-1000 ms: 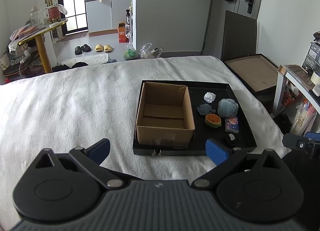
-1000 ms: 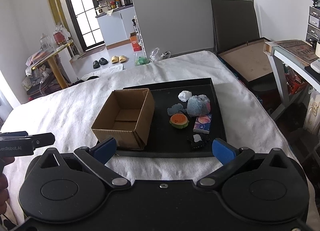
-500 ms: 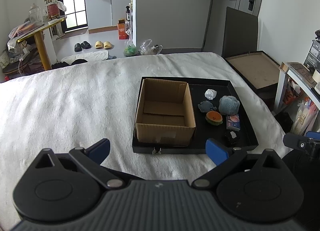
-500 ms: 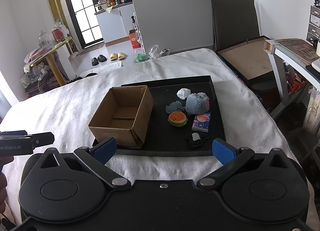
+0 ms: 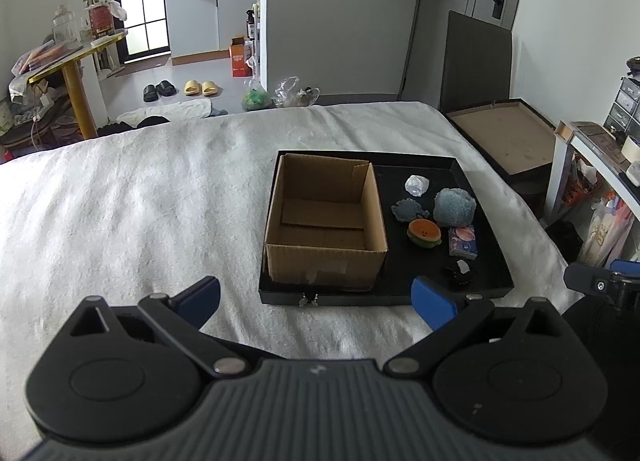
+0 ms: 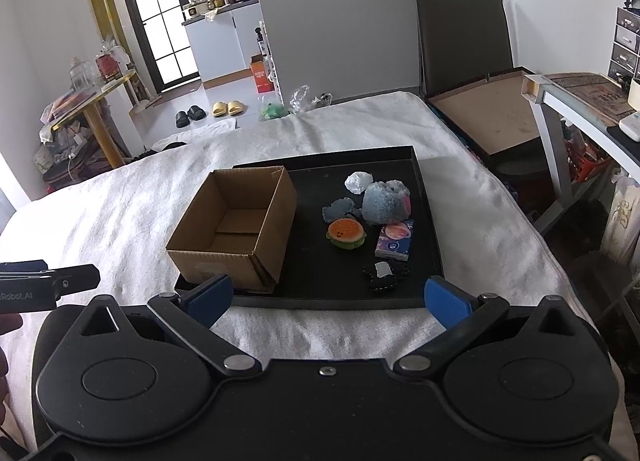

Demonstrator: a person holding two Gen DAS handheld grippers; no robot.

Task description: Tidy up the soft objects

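Both hand-held grippers wide apart, holding nothing, above white-blanketed bed.
Left hand-held gripper and right hand-held gripper short of black shallow tray: open brown cardboard box left; fluffy blue-grey plush ball, orange burger-shaped squishy toy right.

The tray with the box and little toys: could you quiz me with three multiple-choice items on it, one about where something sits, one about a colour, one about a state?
1. Where does the cardboard box stand on the black tray?
A. left part
B. right part
C. off the tray

2. What colour is the top of the burger toy?
A. purple
B. orange
C. white

3. What is inside the box?
A. the toys
B. a towel
C. nothing

Answers: 1 A, the box fills the tray's left part, with the toys to its right. 2 B, its bun is orange above a green edge. 3 C, only bare cardboard shows inside, and both hand-held grippers, left and right, are open, holding nothing.
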